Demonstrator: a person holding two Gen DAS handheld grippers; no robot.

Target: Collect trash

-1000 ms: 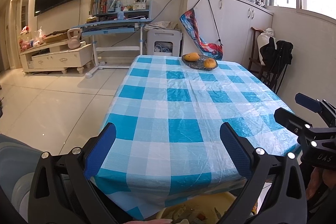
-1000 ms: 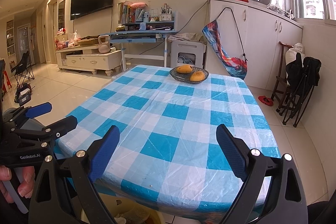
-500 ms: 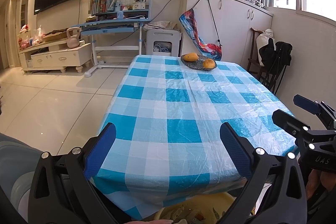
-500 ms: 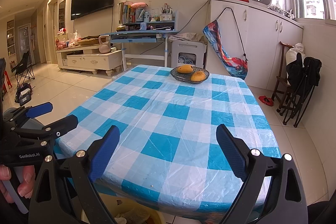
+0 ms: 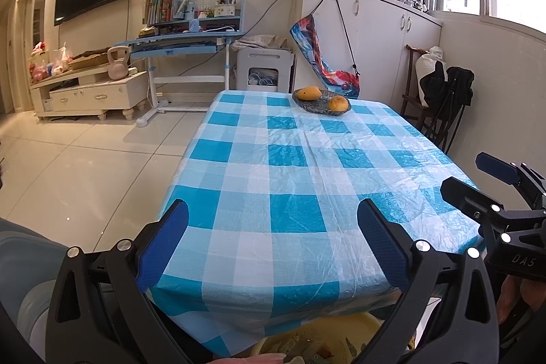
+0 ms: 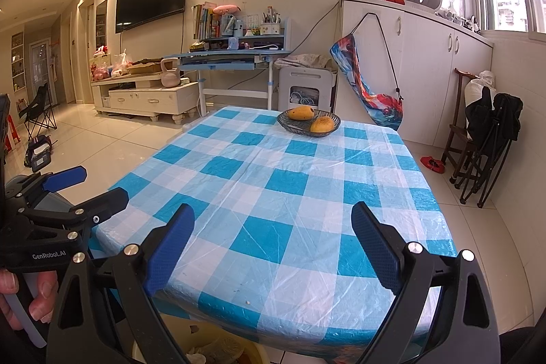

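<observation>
A yellow bin [image 5: 344, 328] with scraps of trash in it sits below the near table edge; it also shows in the right wrist view [image 6: 191, 338]. My left gripper [image 5: 273, 227] is open and empty, held over the table's near edge. My right gripper [image 6: 273, 227] is open and empty beside it. Each gripper shows in the other's view: the right one [image 5: 477, 179] at the right, the left one [image 6: 82, 186] at the left. A tiny white crumb [image 6: 248, 302] lies on the blue-and-white checked tablecloth [image 6: 290, 179] near the front edge.
A dark bowl [image 6: 308, 124] with two mangoes [image 6: 300, 113] stands at the far end of the table. Folded black chairs [image 6: 491, 142] and white cabinets [image 6: 426, 67] are to the right. A blue desk [image 6: 232, 57] and TV stand [image 6: 146, 94] are behind.
Both grippers have stayed open. The left wrist view has risen very slightly; nothing else has moved.
</observation>
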